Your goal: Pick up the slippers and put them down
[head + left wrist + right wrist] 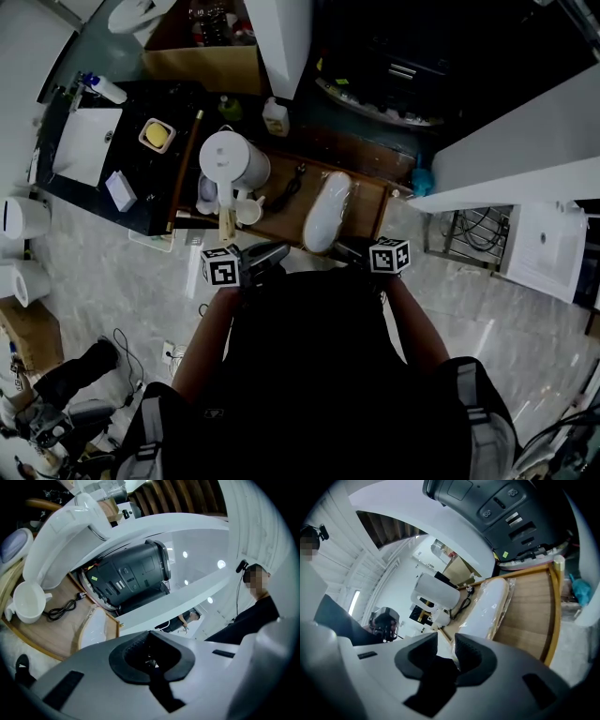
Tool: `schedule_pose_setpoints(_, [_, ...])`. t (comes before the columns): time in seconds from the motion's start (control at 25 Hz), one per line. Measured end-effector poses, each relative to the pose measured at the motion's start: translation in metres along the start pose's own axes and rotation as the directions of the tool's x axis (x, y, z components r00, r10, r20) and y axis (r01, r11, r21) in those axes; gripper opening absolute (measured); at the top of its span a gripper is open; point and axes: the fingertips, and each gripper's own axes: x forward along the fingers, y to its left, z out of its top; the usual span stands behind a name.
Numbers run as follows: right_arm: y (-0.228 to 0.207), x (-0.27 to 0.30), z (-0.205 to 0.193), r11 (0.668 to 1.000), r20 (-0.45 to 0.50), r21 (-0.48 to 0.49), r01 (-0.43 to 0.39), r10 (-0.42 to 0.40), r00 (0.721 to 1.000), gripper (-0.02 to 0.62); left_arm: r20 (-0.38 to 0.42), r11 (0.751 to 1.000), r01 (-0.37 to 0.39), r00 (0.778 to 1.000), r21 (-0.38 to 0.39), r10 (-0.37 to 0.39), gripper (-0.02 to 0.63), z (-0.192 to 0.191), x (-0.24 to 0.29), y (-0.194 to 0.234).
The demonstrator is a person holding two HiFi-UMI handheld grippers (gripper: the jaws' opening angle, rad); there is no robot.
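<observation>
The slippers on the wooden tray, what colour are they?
The slippers are white; the right gripper view shows them best.

- The slippers (327, 212) are seen as one long, white, rounded bundle, wrapped in clear, crinkled plastic.
- The bundle is laid flat on a wooden tray (367, 201), across its width, toward the right end in the head view.
- Single slippers cannot be told apart.

white electric kettle (232, 161) upright on wooden tray (370, 199) | white cup (249, 213) just beside kettle base | black power cord (292, 183) lying on tray, right of kettle | yellow sponge (157, 136) in dish on dark counter (155, 183) | small bottle (275, 119) beyond tray's far edge | grey marble floor (487, 319)
</observation>
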Motion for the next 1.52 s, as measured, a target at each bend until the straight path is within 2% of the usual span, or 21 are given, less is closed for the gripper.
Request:
schedule_pose_setpoints(0.24, [-0.018,0.003,-0.002,0.999,0.007,0.041,0.031,-0.031,0.999,0.117,-0.001,1.0,-0.017,1.0,0.011,0.017,0.012,-0.002,-0.007,0.0])
schedule_pose_setpoints(0.68, [-0.044,0.014,-0.017,0.993,-0.034,0.094,0.07,-0.067,0.997,0.156,0.033,0.999,-0.05,0.998,0.003,0.05,0.012,0.0,-0.023,0.005])
schedule_pose_setpoints(1.08, [-0.059,0.019,-0.024,0.989,-0.072,0.106,0.103,-0.096,0.993,0.167,0.053,0.998,-0.069,0.996,-0.01,0.07,0.012,-0.003,-0.034,0.007])
schedule_pose_setpoints(1.52, [-0.077,0.027,-0.031,0.967,-0.07,0.235,0.098,-0.084,0.994,0.186,0.065,0.996,-0.088,0.994,-0.013,0.089,0.012,-0.005,-0.046,0.008])
